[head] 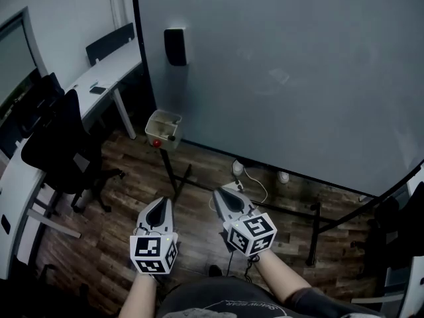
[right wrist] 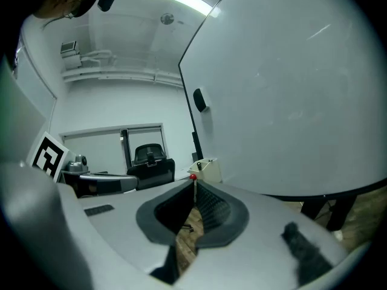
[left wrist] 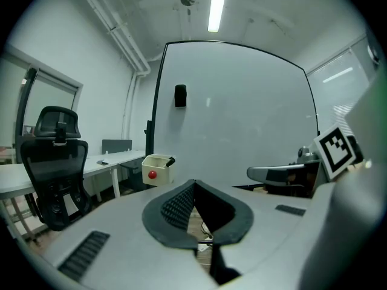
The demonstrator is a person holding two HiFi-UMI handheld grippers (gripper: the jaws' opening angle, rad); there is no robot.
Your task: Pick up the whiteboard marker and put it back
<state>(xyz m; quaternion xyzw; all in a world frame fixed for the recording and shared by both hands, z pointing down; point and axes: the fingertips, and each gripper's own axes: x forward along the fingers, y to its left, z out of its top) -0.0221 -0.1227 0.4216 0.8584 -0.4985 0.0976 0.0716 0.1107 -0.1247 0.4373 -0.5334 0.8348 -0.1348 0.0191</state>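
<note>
A cream box (head: pixel 163 126) with a red dot on its front hangs at the whiteboard's (head: pixel 298 71) lower left corner. A dark whiteboard marker (left wrist: pixel 170 161) sticks out of that box (left wrist: pixel 156 168). Both grippers are held low in front of me, well short of the box and pointing toward the board. My left gripper (head: pixel 159 205) is shut with nothing between its jaws (left wrist: pixel 193 183). To its right, my right gripper (head: pixel 222 197) is shut and empty too (right wrist: pixel 195 183). In the right gripper view the box (right wrist: pixel 206 170) and marker (right wrist: pixel 198 165) lie straight ahead.
A black eraser (head: pixel 175 47) sticks to the board's upper left. A black office chair (head: pixel 56 148) and a white desk (head: pixel 99 78) stand at the left. The board's black stand legs (head: pixel 177 177) and white cables (head: pixel 255 181) cross the wooden floor ahead.
</note>
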